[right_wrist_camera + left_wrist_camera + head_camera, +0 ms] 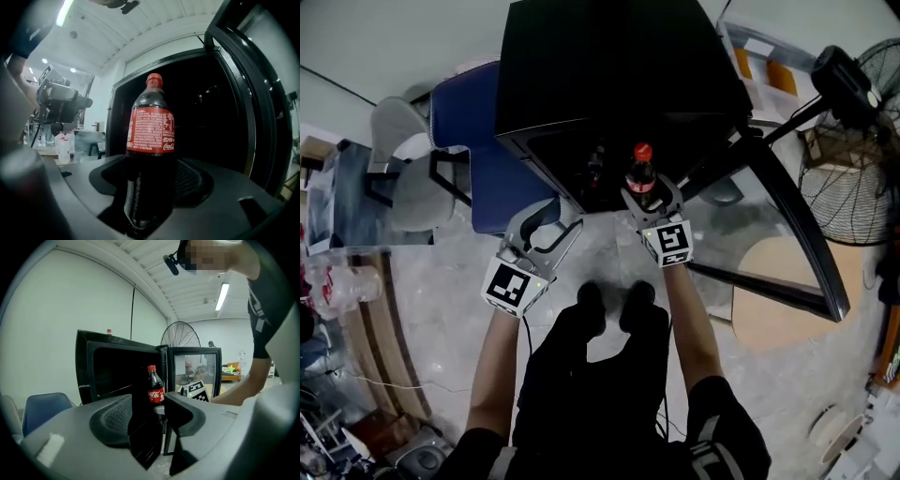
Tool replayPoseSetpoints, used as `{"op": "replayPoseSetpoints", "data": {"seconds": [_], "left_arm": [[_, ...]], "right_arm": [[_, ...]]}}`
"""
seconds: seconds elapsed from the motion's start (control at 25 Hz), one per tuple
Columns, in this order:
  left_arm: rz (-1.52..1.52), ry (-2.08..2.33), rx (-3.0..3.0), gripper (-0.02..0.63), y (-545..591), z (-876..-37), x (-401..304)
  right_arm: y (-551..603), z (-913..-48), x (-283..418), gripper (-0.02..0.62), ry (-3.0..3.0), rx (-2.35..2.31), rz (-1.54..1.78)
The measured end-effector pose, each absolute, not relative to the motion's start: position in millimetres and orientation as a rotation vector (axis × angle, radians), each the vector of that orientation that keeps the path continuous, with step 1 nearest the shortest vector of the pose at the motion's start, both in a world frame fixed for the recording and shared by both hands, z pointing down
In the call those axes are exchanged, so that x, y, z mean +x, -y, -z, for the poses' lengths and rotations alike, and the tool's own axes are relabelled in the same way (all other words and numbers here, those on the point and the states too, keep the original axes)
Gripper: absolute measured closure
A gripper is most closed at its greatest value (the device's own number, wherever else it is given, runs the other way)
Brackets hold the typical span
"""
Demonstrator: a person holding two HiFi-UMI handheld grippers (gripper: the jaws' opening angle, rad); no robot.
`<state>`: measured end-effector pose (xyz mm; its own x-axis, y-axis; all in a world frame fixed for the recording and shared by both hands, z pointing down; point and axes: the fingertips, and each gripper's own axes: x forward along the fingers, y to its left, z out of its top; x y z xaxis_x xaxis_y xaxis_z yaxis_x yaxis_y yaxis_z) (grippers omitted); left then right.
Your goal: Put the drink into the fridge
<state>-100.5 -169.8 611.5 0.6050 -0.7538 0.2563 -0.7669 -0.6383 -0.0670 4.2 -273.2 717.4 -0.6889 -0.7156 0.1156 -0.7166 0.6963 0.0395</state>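
A dark cola bottle with a red cap and red label stands upright between the jaws of my right gripper, which is shut on its lower body. In the right gripper view the cola bottle fills the middle, in front of the dark open inside of the black fridge. The fridge stands on the floor ahead, its glass door swung out to the right. My left gripper hangs open and empty to the left of the bottle, before the fridge's opening. The left gripper view shows the bottle beyond its jaws.
A blue chair and a grey chair stand left of the fridge. A black floor fan is at the right, behind the open door. Clutter and a table edge line the left side. My feet are just below the grippers.
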Motion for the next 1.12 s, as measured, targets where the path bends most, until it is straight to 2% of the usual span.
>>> {"op": "replayPoseSetpoints", "data": {"seconds": [1.12], "left_arm": [[-0.433,1.375,2.725,0.403,179,-677,-128]], "right_arm": [[351,-745,-36,0.304,2.874,1.285,0.252]]}}
